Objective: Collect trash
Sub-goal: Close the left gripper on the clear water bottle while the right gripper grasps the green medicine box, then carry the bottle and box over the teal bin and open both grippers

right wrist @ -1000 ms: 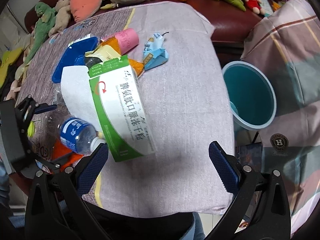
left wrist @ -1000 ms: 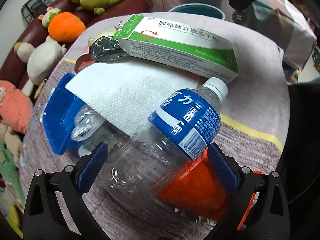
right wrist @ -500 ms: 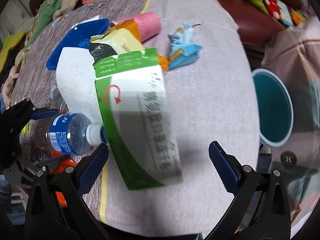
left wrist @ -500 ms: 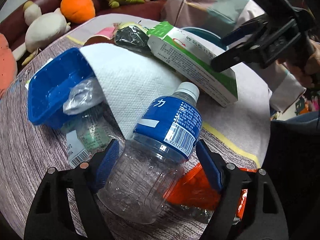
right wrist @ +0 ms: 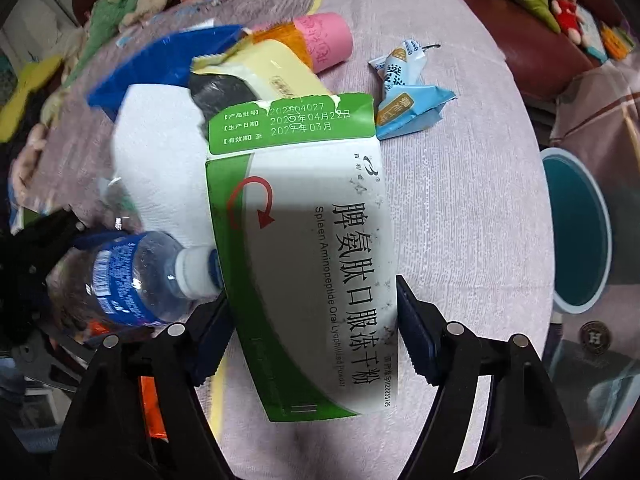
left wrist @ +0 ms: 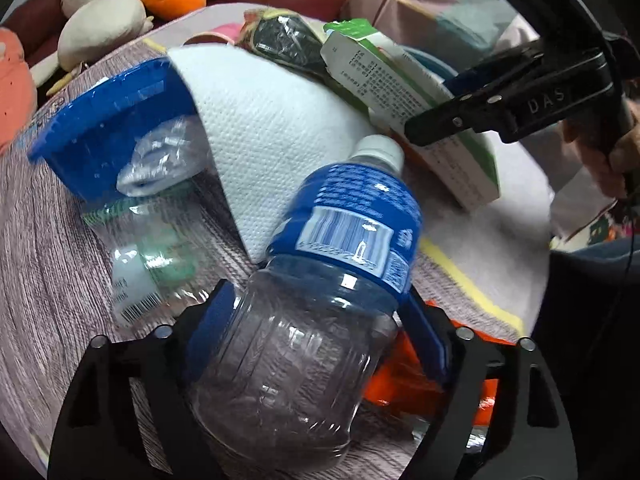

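Purple striped cloth covers my bench (right wrist: pixel 460 220), trash heaped at its near-left part; plush toys (left wrist: pixel 100 28) line a dark red sofa behind; teal bin (right wrist: pixel 576 232) stands off the bench's right edge.

Left tool (left wrist: pixel 316 332): jaws closing, blue pads against both sides of the clear bottle (left wrist: pixel 304 344), low on its ribbed body; bottle lies tilted, white cap toward the box, blue label up; orange wrapper (left wrist: pixel 416 376) under its right side.

Right tool (right wrist: pixel 312 332): jaws closing on the green-and-white box (right wrist: pixel 312 264); left pad at the box's green edge, right pad at its white edge; contact looks made, box lying flat between them, flap end pointing away from me.

White paper towel (left wrist: pixel 272 136) lies under box and bottle neck, draped over a blue tray (left wrist: pixel 100 128); crumpled clear plastic (left wrist: pixel 160 160) in the tray; pink cup (right wrist: pixel 324 40) and light-blue wrappers (right wrist: pixel 408 96) further back, apart from the box.
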The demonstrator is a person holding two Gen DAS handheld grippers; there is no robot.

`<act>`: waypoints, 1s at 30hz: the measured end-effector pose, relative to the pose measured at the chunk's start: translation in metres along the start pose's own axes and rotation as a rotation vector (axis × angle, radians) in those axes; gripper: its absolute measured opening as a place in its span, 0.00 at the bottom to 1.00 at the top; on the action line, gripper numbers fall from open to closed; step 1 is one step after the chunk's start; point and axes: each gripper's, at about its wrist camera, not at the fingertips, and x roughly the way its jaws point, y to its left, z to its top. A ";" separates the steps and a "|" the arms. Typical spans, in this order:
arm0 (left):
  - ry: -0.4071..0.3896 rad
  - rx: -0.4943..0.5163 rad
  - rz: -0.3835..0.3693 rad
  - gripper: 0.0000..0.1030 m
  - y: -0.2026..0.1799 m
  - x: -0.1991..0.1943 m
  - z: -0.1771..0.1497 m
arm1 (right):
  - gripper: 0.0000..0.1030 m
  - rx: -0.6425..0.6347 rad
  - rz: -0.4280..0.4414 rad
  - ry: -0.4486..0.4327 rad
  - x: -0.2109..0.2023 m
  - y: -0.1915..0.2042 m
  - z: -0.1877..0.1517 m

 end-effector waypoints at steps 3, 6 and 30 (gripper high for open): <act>-0.010 -0.025 0.015 0.73 0.000 -0.008 -0.003 | 0.69 0.023 0.030 -0.032 -0.013 -0.006 0.000; -0.030 -0.075 0.012 0.71 0.004 -0.020 -0.007 | 0.69 0.036 0.044 -0.067 -0.027 -0.012 0.003; -0.135 -0.315 0.032 0.68 -0.045 -0.054 0.095 | 0.69 0.245 0.060 -0.249 -0.092 -0.130 -0.012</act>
